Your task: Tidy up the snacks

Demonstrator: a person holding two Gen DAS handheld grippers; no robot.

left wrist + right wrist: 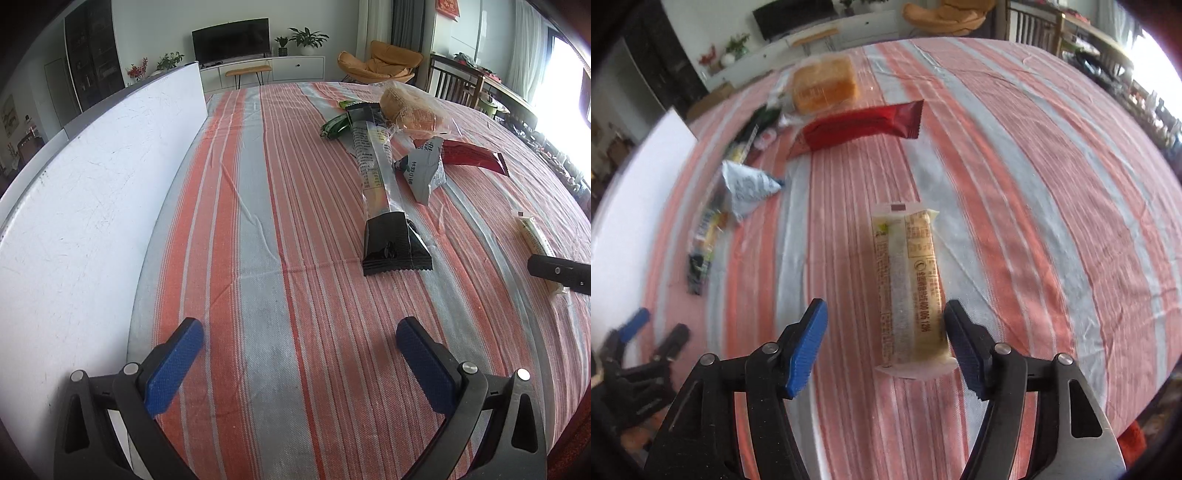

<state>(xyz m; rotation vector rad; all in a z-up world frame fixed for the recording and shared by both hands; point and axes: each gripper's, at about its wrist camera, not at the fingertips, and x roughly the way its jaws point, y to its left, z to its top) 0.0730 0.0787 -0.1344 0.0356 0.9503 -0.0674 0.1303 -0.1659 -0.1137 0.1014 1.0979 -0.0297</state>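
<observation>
1. Pale yellow snack bar [910, 291] lies lengthwise on the striped cloth [1015, 184], its near end between the two blue pads of the right claw [886, 325]. Right-hand pad [964, 347] sits at the wrapper's edge; left-hand pad stands apart from it. Right claw spread, nothing pinched.
2. Same bar shows at the right edge of the left wrist view [535, 232], with a dark finger of the right claw [557, 273] over its near end.
3. Left claw [299, 354] spread wide above bare cloth, holding nothing.
4. Long black-ended packet [380, 195] lies ahead of the left claw, running away toward the far pile.
5. Grey-white crumpled packet [424, 170] rests just right of the long packet's middle.
6. Red wrapper [860, 125] lies beyond the yellow bar, well apart from it.
7. Bagged bread [823, 85] at the far end of the surface, near the red wrapper.
8. Green packet [336, 125] beside the long packet's far end.
9. White board [92, 192] stands along the left edge of the surface.
10. Right wrist view is blurred toward its left side.
</observation>
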